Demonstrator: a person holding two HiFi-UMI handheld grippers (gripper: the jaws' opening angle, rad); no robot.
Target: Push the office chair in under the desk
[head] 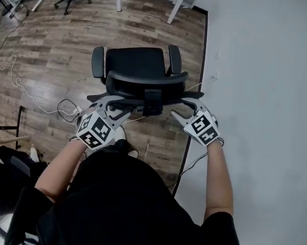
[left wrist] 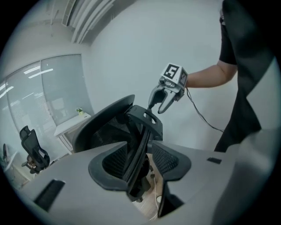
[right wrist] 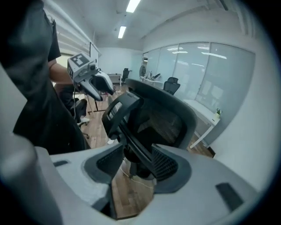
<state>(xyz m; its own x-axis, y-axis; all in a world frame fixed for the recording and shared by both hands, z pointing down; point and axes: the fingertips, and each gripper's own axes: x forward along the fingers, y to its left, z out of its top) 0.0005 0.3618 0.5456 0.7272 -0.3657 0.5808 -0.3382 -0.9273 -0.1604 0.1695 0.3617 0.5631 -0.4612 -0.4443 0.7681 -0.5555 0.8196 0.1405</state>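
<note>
This is an open-plan office. A black office chair (head: 134, 72) with a mesh back stands on a wood-plank floor (head: 47, 51) beside a plain white wall (head: 265, 65). Beyond it, a white desk (left wrist: 72, 124) carrying a small potted plant (left wrist: 80, 111) stands by a tall glass partition (right wrist: 210, 74). Further office chairs (right wrist: 171, 84) and more white desks fill the far side of the room under ceiling strip lights (right wrist: 131, 5). A loose cable (head: 18, 83) trails across the floor.
</note>
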